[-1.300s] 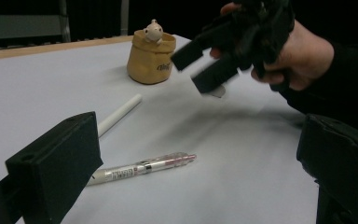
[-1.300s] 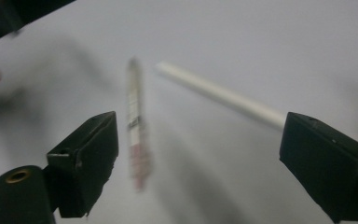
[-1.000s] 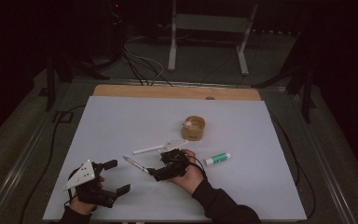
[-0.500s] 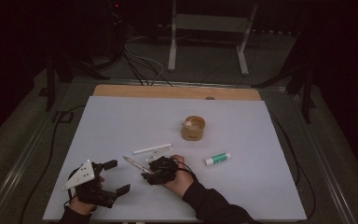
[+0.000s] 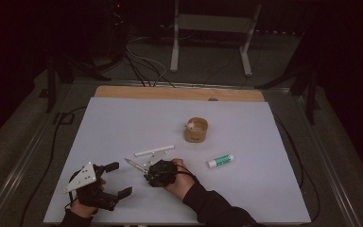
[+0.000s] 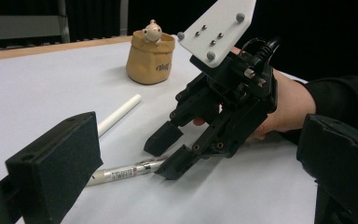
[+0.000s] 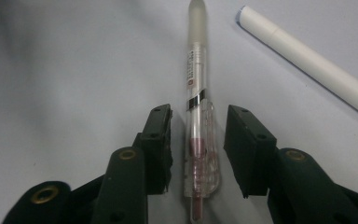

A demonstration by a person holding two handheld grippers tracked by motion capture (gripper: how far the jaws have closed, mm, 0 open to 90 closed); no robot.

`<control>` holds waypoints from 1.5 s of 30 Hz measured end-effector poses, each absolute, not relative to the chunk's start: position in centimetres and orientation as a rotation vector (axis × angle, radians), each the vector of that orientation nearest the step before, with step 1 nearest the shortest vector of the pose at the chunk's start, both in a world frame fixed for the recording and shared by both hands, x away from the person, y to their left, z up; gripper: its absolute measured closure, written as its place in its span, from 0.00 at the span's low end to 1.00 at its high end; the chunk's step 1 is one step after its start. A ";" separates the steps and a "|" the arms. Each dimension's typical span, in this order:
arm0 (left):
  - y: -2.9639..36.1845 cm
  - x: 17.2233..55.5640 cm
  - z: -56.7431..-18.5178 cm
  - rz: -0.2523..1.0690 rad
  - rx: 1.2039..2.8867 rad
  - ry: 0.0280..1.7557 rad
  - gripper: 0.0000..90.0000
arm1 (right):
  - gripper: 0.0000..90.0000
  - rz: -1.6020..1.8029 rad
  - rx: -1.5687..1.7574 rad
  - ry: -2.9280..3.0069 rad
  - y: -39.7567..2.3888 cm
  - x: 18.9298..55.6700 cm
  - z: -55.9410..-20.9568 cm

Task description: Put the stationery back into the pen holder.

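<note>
A clear plastic pen [image 7: 198,121] with unreadable small print lies between the right tongs [image 7: 199,149], closing but not touching; left tongs [image 5: 116,178] gape wide.

Dark room, white-topped table [image 5: 123,123], grey carpeted floor [image 5: 23,118], metal stand [image 5: 212,28] behind, trailing cables [image 5: 142,66]

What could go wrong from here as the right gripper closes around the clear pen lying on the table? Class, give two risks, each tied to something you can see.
1. The right gripper has been closing, but its pads do not yet press the pen; it straddles only the pen's clip end, so the long barrel may swing or tip when lifted.
2. The white stick lies close beside the pen; a sideways drift could knock it rolling.
</note>
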State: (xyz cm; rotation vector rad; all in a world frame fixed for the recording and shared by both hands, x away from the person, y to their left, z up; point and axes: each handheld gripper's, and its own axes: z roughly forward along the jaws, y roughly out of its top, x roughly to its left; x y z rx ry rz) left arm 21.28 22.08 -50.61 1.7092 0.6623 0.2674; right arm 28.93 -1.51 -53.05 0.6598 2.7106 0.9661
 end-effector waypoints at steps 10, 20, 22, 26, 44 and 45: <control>21.9 21.3 -50.6 0.267 1.714 0.663 0.00 | 0.86 0.937 0.606 2.742 -1.0 28.6 -52.8; 22.1 21.3 -50.5 0.276 1.701 0.672 0.00 | 0.86 1.025 0.617 2.716 -2.0 28.4 -52.1; 22.1 21.3 -50.6 0.276 1.705 0.672 0.00 | 0.86 1.050 0.631 2.707 -2.5 28.4 -51.6; 22.0 21.4 -50.6 0.273 1.703 0.680 0.00 | 0.86 1.072 0.647 2.684 -3.3 28.4 -51.0; 20.1 22.5 -50.1 0.251 1.711 0.817 0.00 | 0.86 1.196 0.752 2.553 -8.6 27.5 -48.6; 20.0 22.5 -50.0 0.251 1.708 0.826 0.00 | 0.86 1.198 0.759 2.550 -8.9 27.5 -48.5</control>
